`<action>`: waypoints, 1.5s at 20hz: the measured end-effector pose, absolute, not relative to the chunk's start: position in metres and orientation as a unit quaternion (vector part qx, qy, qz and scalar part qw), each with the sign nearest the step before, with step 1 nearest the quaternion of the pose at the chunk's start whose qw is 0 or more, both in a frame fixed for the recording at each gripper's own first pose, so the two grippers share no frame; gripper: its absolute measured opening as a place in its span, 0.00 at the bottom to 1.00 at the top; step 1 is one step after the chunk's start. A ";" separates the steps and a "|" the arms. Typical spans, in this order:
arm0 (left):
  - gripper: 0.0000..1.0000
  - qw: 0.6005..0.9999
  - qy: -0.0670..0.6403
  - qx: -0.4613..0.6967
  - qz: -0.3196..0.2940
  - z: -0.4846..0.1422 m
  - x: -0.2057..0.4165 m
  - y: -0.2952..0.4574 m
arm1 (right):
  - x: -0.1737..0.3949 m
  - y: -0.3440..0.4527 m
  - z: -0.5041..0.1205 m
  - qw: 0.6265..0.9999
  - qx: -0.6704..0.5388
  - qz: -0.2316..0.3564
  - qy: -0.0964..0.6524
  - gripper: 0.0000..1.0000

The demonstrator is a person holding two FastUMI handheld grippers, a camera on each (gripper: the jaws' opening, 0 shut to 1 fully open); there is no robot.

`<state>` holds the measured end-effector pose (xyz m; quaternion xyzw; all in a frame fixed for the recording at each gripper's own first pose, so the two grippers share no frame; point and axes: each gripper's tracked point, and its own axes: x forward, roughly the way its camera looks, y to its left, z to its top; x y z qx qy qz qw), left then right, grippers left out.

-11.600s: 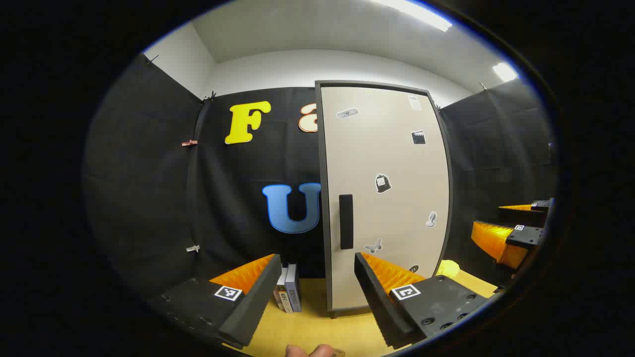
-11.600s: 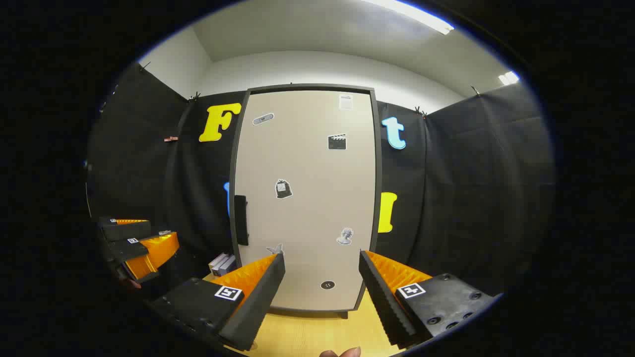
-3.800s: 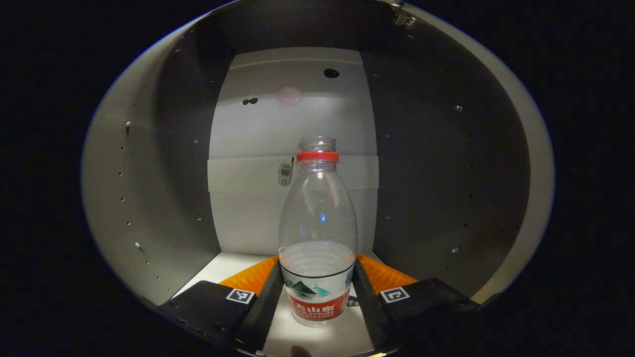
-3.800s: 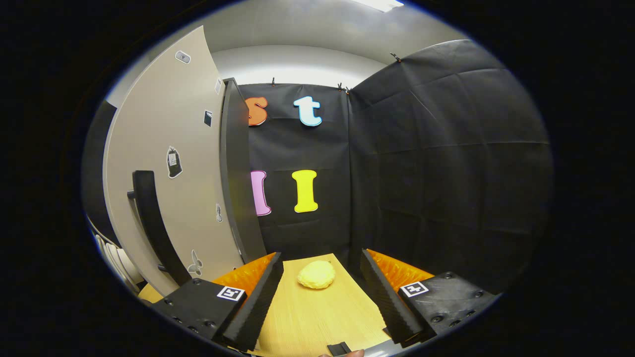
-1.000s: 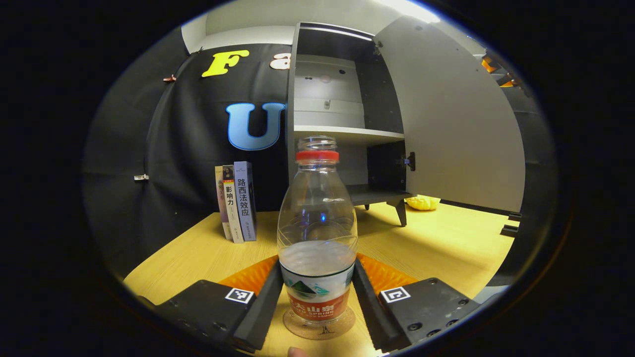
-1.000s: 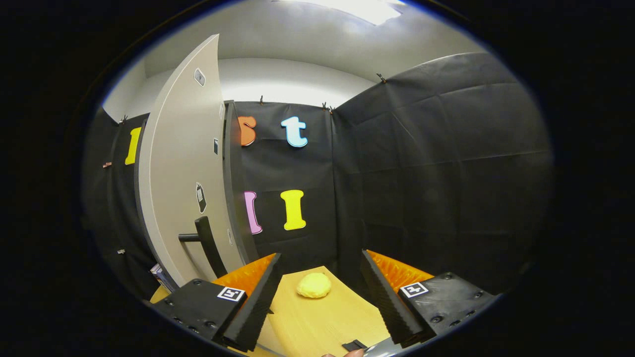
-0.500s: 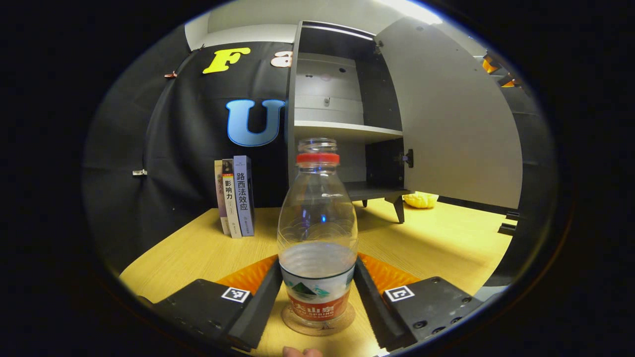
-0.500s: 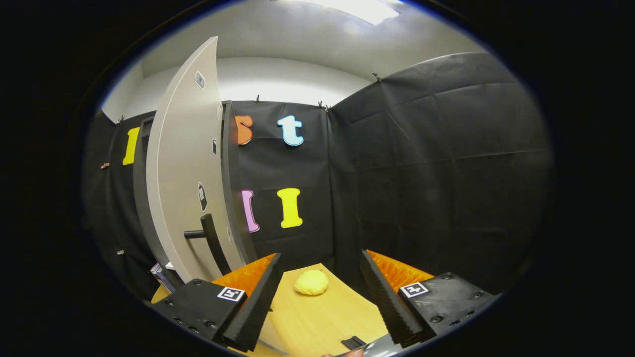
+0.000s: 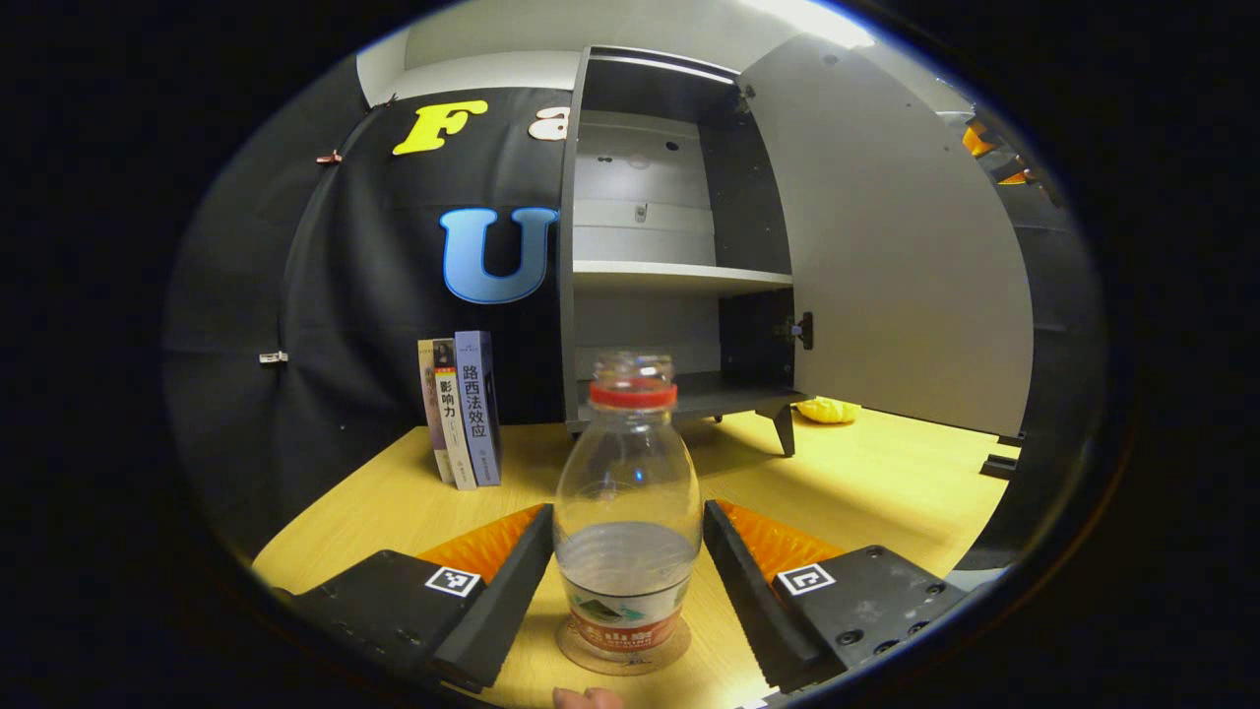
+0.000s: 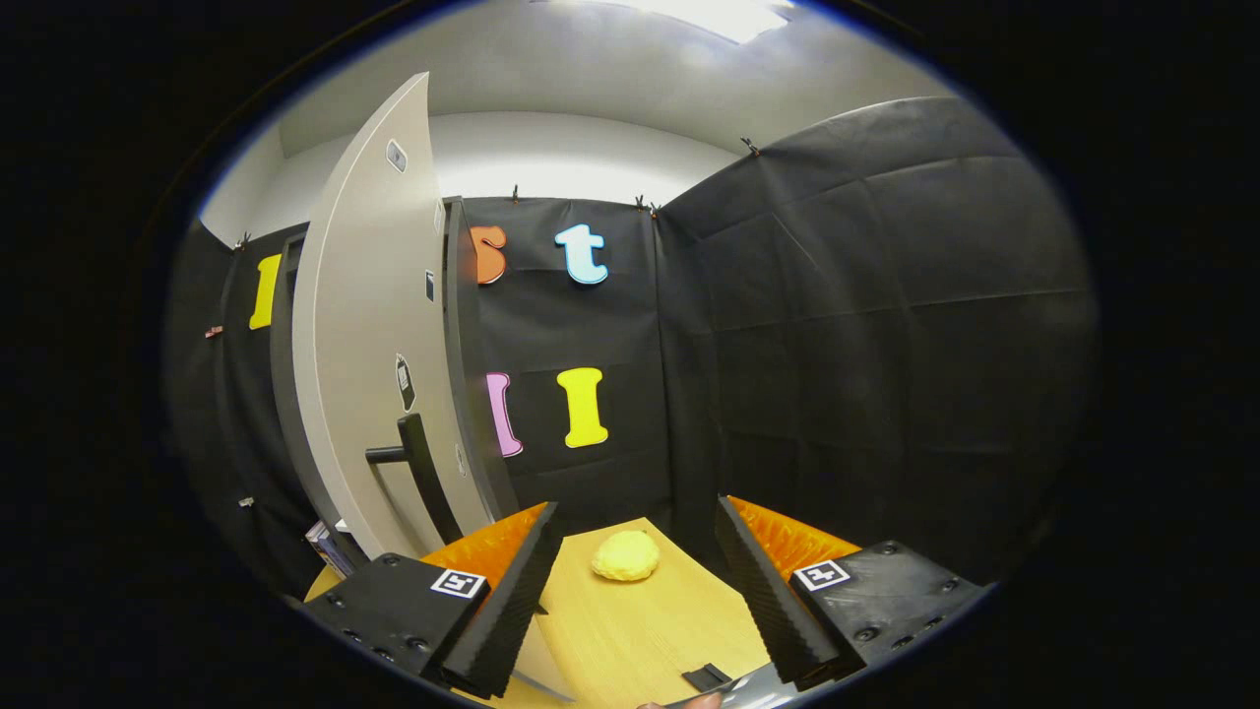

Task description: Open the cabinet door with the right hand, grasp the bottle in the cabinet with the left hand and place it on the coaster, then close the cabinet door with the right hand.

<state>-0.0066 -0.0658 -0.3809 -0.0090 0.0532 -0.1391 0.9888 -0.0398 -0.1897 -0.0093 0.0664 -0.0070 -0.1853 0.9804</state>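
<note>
Cabinet (image 9: 679,212) is seen standing on the desk (image 9: 866,483) with its door (image 9: 901,256) swung wide open; shelves are seen bare in the left gripper view. In the right gripper view the door (image 10: 369,325) is seen edge-on at left, handle (image 10: 418,473) facing the camera. Books (image 9: 461,409) are stood upright beside the cabinet's left side. Left gripper (image 9: 628,581) is held with fingers parted around the bottle (image 9: 628,512), a gap visible on each side, nothing gripped. Right gripper (image 10: 635,591) is held wide open, empty, above the desk (image 10: 630,630). Bottle is stood upright on the coaster (image 9: 622,645), partly filled, cap off, red ring at the neck. Yellow lump (image 10: 624,555) is seen lying on the desk beyond the right fingers.
</note>
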 end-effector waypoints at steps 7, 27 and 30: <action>0.94 0.992 0.051 -0.012 -0.119 -0.320 -0.005 -0.063 | -0.030 -0.194 -0.016 0.984 0.063 -0.164 -0.005 0.98; 0.94 0.999 0.030 -0.037 0.013 -0.080 -0.019 -0.039 | 0.016 -0.157 -0.024 0.995 0.080 -0.058 0.026 0.98; 0.92 0.999 0.019 -0.035 0.013 -0.072 -0.020 -0.037 | 0.015 -0.153 -0.021 0.995 0.077 -0.059 0.021 0.97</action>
